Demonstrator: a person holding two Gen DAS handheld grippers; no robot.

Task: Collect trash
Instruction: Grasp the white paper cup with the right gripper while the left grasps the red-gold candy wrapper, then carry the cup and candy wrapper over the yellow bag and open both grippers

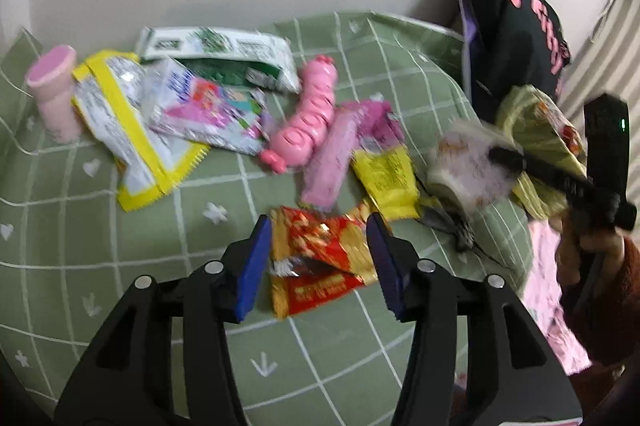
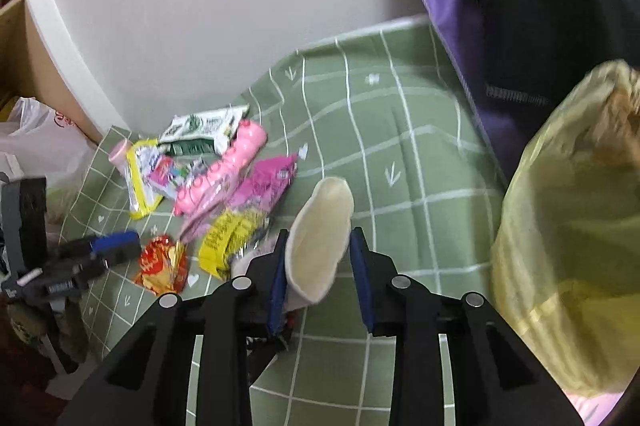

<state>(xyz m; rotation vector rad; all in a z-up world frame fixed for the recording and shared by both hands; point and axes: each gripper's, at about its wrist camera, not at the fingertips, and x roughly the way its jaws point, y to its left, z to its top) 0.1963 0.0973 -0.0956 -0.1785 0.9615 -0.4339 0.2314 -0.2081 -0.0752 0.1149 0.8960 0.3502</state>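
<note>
My right gripper carries a cream, cup-like piece of trash; it sits between the blue pads, pressed against the left one, with a sliver of gap at the right, so I judge it loosely pinched rather than firmly clamped. The yellow trash bag stands just to the right, its mouth near the black and purple bag. To do this step well, I want to swing right and up over the bag's rim before spreading the pads, keeping the cup's long axis pointing down so it drops inside and does not catch the thin plastic lip.

My left gripper hangs open above the green checked desk cover, its pads straddling a red and gold wrapper without pressing it. I judge that one the next pick: come down flat, pinch across the crumpled middle.

The rest of the trash lies in a heap farther back: a yellow-edged packet, a green and white pouch, a pink and yellow wrapper, and a pink segmented toy that may not be trash.

Writing: pink letters on the black bag and print on the packets are there, but blur leaves none of it readable.
</note>
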